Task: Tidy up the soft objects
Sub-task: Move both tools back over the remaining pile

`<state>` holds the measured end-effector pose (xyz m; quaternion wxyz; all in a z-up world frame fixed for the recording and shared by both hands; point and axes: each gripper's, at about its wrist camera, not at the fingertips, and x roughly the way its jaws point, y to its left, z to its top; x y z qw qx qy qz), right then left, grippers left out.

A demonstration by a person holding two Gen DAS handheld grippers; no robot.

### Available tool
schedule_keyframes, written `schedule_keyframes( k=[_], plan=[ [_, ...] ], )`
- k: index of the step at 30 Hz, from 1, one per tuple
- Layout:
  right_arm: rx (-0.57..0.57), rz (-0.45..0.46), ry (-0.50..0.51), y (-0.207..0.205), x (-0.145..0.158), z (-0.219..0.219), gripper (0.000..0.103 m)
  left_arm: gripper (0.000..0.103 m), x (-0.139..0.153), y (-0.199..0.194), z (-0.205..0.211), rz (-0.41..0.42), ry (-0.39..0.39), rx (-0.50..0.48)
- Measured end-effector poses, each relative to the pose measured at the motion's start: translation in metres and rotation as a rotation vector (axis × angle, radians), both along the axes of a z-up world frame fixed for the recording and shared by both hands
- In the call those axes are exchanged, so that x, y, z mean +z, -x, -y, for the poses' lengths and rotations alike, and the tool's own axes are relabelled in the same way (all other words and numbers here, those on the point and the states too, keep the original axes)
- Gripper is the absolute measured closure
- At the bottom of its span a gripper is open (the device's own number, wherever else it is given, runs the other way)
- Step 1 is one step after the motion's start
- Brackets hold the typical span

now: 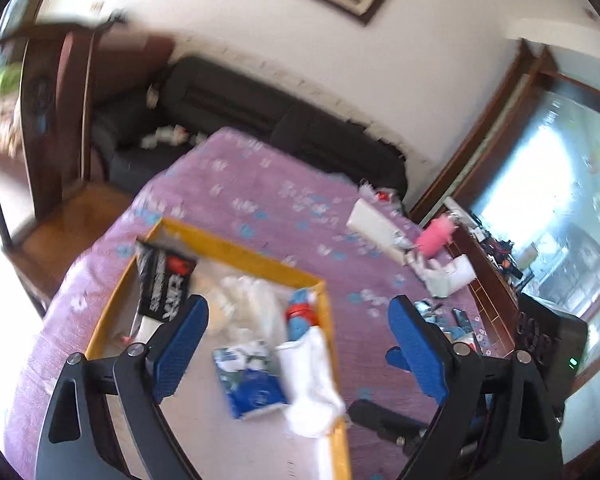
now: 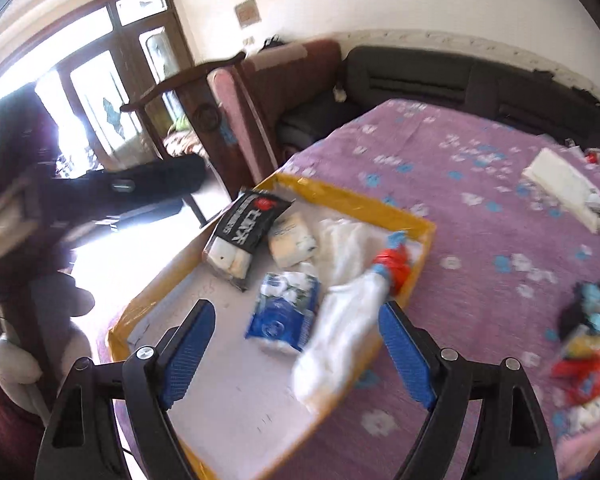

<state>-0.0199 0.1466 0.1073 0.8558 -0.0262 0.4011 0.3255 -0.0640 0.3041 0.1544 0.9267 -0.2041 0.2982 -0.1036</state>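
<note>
A yellow-rimmed tray (image 1: 236, 246) (image 2: 352, 194) with a white floor lies on the purple flowered bedspread (image 1: 268, 196). In it are a black packet (image 1: 162, 280) (image 2: 246, 220), a small white pack (image 2: 292, 240), a blue-and-white tissue pack (image 1: 252, 376) (image 2: 284, 312) and a blue-and-red item (image 1: 300, 310) (image 2: 394, 258). A white sock (image 1: 312, 380) (image 2: 340, 320) lies over the tray's right rim. My left gripper (image 1: 298, 304) hovers above the tray, open and empty. My right gripper (image 2: 296, 308) also hangs open over the tray with nothing between its pads.
A pink plush thing (image 1: 434, 236), a white box (image 1: 374, 222) (image 2: 560, 184) and white cloth (image 1: 448, 276) lie toward the bed's far right. Red and blue packets (image 2: 584, 364) sit at the right. A dark sofa (image 1: 260, 104) runs behind the bed; wooden furniture stands left.
</note>
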Motion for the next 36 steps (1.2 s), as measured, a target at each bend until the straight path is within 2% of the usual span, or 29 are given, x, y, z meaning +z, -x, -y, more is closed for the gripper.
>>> schedule_keyframes(
  k=[3, 5, 7, 8, 10, 11, 13, 19, 26, 30, 33, 36],
  plan=[
    [-0.053, 0.071, 0.002, 0.019, 0.015, 0.035, 0.013, 0.000, 0.037, 0.040, 0.029, 0.150, -0.082, 0.026],
    [-0.100, 0.123, -0.002, 0.034, 0.024, 0.063, 0.013, 0.000, 0.054, 0.067, 0.041, 0.234, -0.064, 0.034],
    [-0.140, 0.152, -0.015, 0.043, 0.031, 0.085, 0.011, 0.000, 0.060, 0.087, 0.048, 0.266, 0.052, -0.001],
    [-0.159, 0.161, -0.024, 0.047, 0.034, 0.095, 0.010, 0.000, 0.058, 0.090, 0.050, 0.272, 0.143, -0.055],
    [-0.202, 0.166, -0.051, 0.056, 0.039, 0.123, 0.010, 0.000, 0.047, 0.083, 0.063, 0.216, 0.281, -0.193],
    [-0.225, 0.163, -0.064, 0.058, 0.040, 0.136, 0.010, 0.000, 0.040, 0.078, 0.074, 0.168, 0.296, -0.215],
    [-0.257, 0.157, -0.084, 0.062, 0.042, 0.157, 0.010, 0.000, 0.031, 0.072, 0.090, 0.117, 0.285, -0.210],
    [-0.364, 0.134, -0.130, 0.080, 0.040, 0.225, 0.010, 0.000, 0.003, 0.057, 0.142, -0.032, 0.323, -0.281],
    [-0.449, 0.112, -0.113, 0.089, 0.022, 0.276, 0.010, 0.000, -0.032, 0.043, 0.192, -0.149, 0.282, -0.300],
    [-0.508, 0.074, -0.122, 0.086, 0.009, 0.307, 0.010, 0.000, -0.053, 0.027, 0.209, -0.178, 0.272, -0.295],
    [-0.535, 0.047, -0.124, 0.084, 0.003, 0.323, 0.010, 0.000, -0.065, 0.018, 0.218, -0.188, 0.210, -0.250],
    [-0.570, 0.033, -0.106, 0.082, -0.004, 0.338, 0.009, 0.000, -0.083, 0.007, 0.234, -0.231, 0.059, -0.208]
  ],
)
